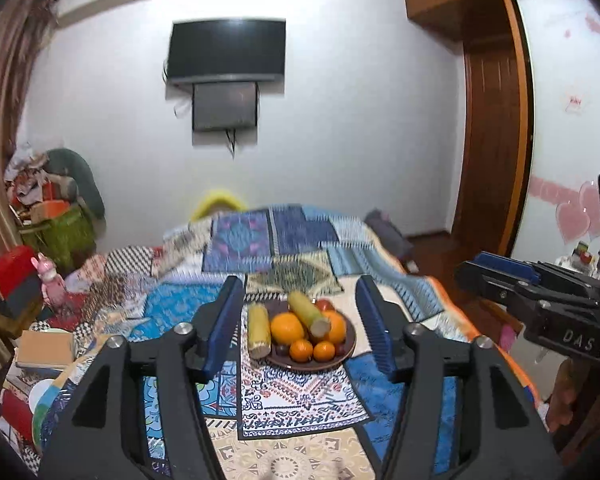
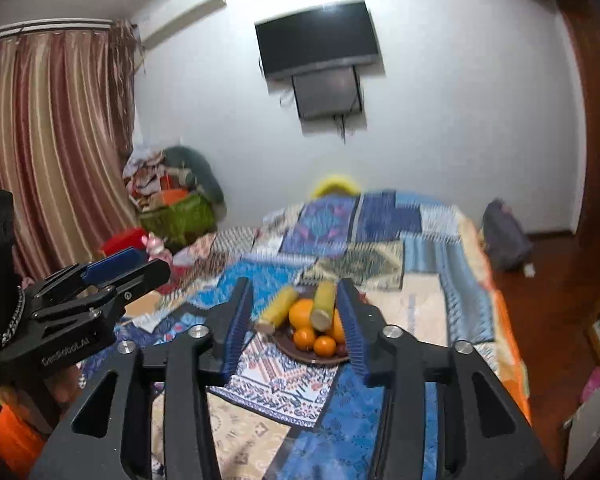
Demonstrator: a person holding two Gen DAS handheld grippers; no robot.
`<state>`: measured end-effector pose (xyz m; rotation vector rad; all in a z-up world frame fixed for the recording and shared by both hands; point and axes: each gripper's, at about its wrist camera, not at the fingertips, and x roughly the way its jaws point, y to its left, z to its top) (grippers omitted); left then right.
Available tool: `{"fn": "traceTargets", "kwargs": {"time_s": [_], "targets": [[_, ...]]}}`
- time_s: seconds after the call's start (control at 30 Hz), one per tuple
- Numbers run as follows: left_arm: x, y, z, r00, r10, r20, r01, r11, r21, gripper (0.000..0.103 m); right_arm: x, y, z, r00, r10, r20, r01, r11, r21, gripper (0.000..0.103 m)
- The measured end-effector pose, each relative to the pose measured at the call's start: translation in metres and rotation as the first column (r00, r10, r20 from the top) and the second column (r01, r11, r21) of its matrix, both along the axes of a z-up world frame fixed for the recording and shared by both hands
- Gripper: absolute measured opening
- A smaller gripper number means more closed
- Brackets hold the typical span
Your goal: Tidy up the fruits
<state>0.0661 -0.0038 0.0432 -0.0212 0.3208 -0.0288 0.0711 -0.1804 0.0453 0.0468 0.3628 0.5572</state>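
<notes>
While both grippers hung over the bed, the left gripper (image 1: 300,320) and right gripper (image 2: 296,324) had their jaws spread and empty; the fruits (image 1: 300,330) sat piled on a brown plate (image 1: 350,346) at lower centre, upon the patchwork quilt (image 1: 300,404).

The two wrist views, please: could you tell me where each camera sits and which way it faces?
Left wrist: on the left gripper, looking slightly downward over the bed at the fruit plate; its open, empty fingers frame the plate, and the right gripper shows at the right edge.
Right wrist: on the right gripper, facing likewise; the left gripper shows at the left.
Shared: the plate, quilt, wall TV.
</notes>
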Motion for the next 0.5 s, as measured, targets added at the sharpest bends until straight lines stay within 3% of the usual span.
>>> {"fn": "traceTargets", "kwargs": {"time_s": [0.07, 0.13, 0.23, 0.5], "targets": [[-0.016, -0.002, 0.007, 0.999, 0.002, 0.033, -0.003, 1.0, 0.004, 0.061, -0.015, 0.003, 0.006, 0.999, -0.022, 0.049, 0.023, 1.0, -0.016, 0.056], [-0.028, -0.002, 0.011, 0.998, 0.01, 0.055, -0.011, 1.0, 0.006, 0.07, -0.029, 0.006, 0.011, 0.994, -0.044, 0.095, 0.047, 0.999, -0.027, 0.063], [-0.043, -0.001, 0.014, 0.996, 0.02, 0.086, -0.021, 1.0, 0.006, 0.077, -0.041, 0.009, 0.015, 0.989, -0.066, 0.132, 0.07, 0.997, -0.021, 0.075], [-0.058, 0.007, 0.015, 0.989, 0.05, 0.137, -0.05, 0.999, -0.009, 0.1, -0.046, 0.009, 0.015, 0.978, -0.115, 0.171, 0.116, 0.993, 0.006, 0.1]]}}
